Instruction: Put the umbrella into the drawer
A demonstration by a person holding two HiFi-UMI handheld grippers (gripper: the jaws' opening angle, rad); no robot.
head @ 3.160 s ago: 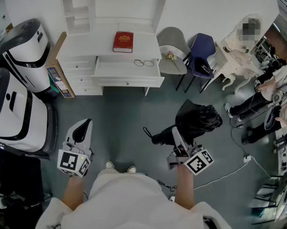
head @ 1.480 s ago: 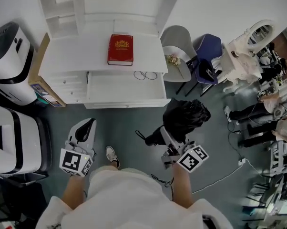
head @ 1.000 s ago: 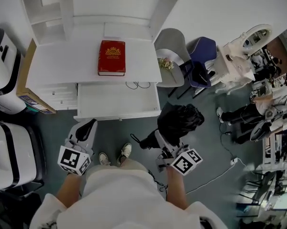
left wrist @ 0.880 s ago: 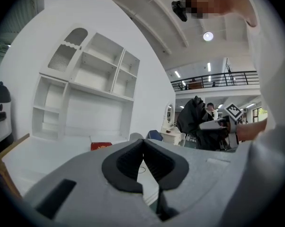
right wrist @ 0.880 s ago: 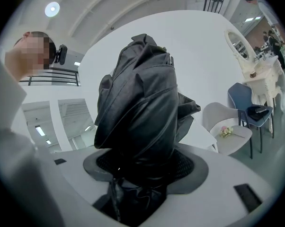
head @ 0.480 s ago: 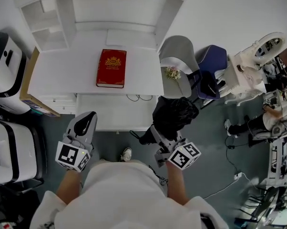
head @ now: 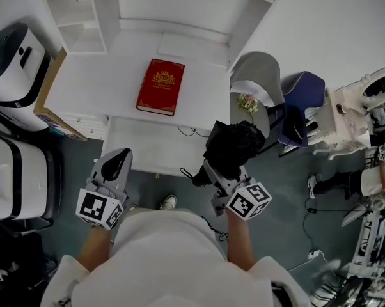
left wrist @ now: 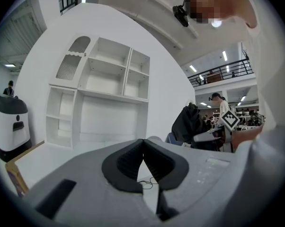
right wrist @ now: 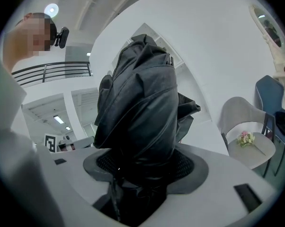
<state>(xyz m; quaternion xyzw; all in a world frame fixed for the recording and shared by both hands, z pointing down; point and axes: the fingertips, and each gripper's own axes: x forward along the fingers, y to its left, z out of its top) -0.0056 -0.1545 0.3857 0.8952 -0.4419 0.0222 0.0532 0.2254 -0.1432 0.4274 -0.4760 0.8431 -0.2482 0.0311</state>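
A folded black umbrella (head: 234, 144) (right wrist: 140, 117) is clamped in my right gripper (head: 219, 174) (right wrist: 141, 167), its bundled canopy sticking out ahead and its handle and strap (head: 194, 176) poking to the left. It hangs over the right end of the open white drawer (head: 141, 147) of the desk (head: 103, 88). My left gripper (head: 116, 164) (left wrist: 143, 156) is shut and empty, just in front of the drawer's left part.
A red book (head: 160, 86) lies on the desk top and a pair of glasses (head: 188, 132) at the drawer's back edge. White-and-black machines (head: 13, 56) stand at the left. A grey chair (head: 256, 82) with flowers and a blue chair (head: 304, 101) stand at the right.
The person has walked up to the desk. Both grippers have come forward: the umbrella went from over the floor to over the drawer's right end, and the left gripper neared the drawer front.
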